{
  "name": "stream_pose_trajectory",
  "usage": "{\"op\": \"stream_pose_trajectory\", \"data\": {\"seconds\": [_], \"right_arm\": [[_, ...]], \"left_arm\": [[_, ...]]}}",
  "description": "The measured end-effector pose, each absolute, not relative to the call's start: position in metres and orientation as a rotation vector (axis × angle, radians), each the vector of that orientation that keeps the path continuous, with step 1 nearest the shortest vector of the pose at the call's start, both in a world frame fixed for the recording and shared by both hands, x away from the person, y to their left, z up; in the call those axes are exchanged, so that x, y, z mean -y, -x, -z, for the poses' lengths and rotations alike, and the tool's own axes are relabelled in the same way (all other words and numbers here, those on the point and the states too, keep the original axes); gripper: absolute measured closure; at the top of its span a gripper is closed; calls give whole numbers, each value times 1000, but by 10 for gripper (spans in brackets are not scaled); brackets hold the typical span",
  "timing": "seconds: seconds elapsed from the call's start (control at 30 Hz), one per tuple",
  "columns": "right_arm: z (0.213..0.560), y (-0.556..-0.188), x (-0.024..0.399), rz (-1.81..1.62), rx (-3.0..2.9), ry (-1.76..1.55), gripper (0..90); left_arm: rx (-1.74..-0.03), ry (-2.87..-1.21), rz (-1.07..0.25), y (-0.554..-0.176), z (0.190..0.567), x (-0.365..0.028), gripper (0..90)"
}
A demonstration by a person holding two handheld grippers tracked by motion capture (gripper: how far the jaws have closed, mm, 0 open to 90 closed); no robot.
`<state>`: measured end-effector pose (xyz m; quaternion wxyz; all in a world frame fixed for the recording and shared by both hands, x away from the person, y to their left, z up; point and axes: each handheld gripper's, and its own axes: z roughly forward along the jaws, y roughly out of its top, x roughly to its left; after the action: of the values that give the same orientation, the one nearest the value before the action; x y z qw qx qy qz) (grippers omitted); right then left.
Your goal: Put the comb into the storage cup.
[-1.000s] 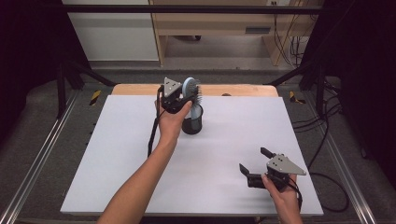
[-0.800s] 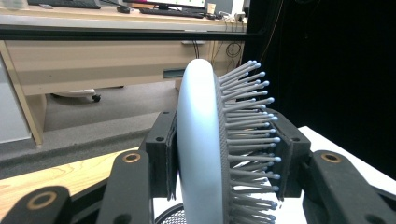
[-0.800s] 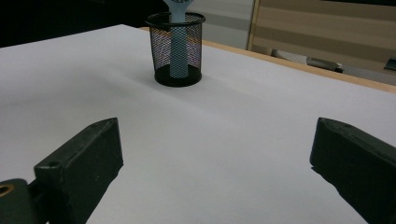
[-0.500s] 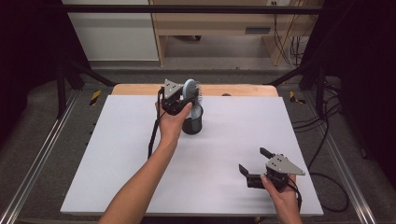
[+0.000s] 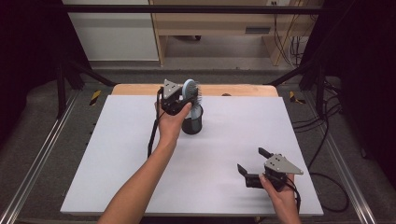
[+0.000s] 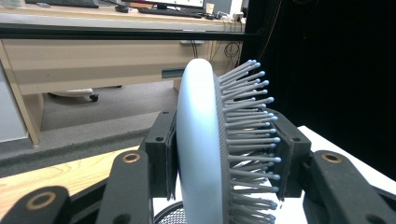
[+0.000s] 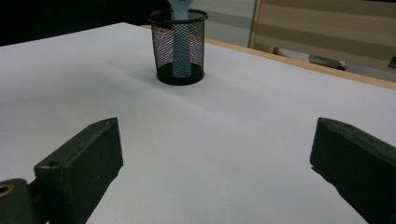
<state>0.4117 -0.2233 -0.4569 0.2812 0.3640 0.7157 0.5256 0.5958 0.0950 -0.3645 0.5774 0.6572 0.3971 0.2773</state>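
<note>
Upright in mesh cup [image 5: 192,125], hairbrush [image 5: 189,91] between left tongs [image 5: 180,99]; right tongs [image 5: 252,164] agape, empty.

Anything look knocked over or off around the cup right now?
Nothing stands out. The black mesh cup stands upright with the hairbrush handle down inside it, the left tool clamped on the brush head. The right tool is open, well apart.

Both forearms are bare, with no sleeves in sight. The left gripper [image 5: 176,99] and the right gripper [image 5: 257,169] are black, and each carries a grey three-cornered plate on top and trails a black cable. Up close, the jaws are matte black blocks with small screw holes, hinged on links set with brass-coloured rings.
</note>
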Motion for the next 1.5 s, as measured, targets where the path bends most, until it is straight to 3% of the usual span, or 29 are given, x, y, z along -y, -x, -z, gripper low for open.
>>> {"op": "stream_pose_trajectory", "data": {"seconds": [1.5], "right_arm": [[458, -412, 222, -1413, -1922, -981, 27]], "left_arm": [[-959, -1514, -590, -600, 368, -120, 482]]}}
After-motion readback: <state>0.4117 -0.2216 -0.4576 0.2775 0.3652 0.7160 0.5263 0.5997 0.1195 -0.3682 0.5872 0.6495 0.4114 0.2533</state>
